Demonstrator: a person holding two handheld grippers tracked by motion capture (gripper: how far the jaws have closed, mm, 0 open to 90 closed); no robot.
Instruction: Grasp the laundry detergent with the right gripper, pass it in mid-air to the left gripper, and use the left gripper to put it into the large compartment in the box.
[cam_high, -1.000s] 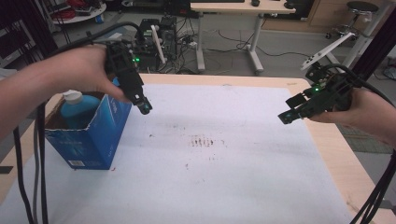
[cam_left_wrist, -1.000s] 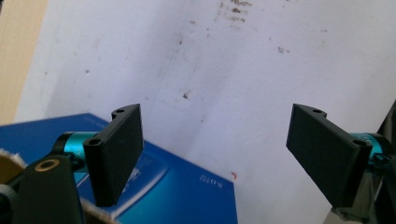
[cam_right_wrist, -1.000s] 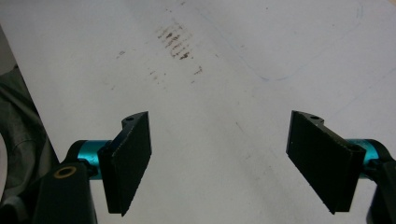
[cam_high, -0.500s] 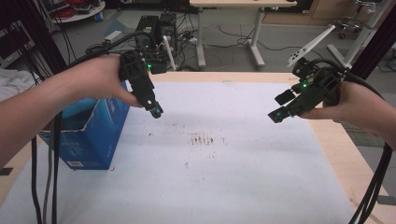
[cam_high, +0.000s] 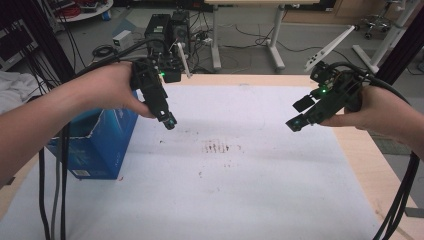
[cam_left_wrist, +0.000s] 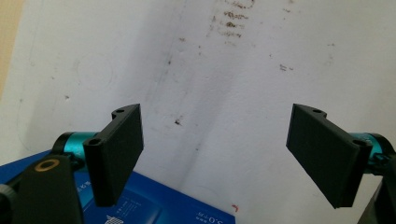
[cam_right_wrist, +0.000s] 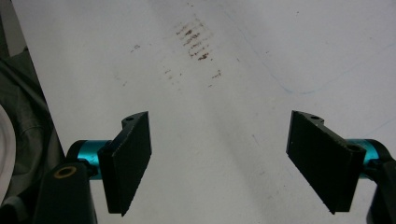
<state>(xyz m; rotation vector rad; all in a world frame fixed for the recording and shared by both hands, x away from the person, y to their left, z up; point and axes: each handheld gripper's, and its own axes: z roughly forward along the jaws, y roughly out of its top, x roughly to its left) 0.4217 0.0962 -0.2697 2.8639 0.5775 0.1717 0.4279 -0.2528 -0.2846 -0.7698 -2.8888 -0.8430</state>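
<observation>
A torn-open blue cardboard box (cam_high: 102, 140) stands at the left of the white table cover (cam_high: 240, 180). My left gripper (cam_high: 169, 120) hangs above the cover just right of the box, pointing down, held in a hand. Its jaws stand wide apart with nothing between them; the left gripper view looks down at the stained cover, with the blue box (cam_left_wrist: 154, 205) at the bottom. My right gripper (cam_high: 295, 123) hovers over the right side of the cover, also wide open and empty.
A patch of brown stains (cam_high: 217, 147) marks the middle of the cover. Bare wooden table edge (cam_high: 370, 165) runs along the right. Black cables (cam_high: 50, 200) hang at the left and right. Beyond the table stand electronics (cam_high: 167, 30) and desk legs.
My left gripper has moved right, away from above the blue box toward the middle. My right gripper has shifted left and slightly toward the far side. Both stay open.
</observation>
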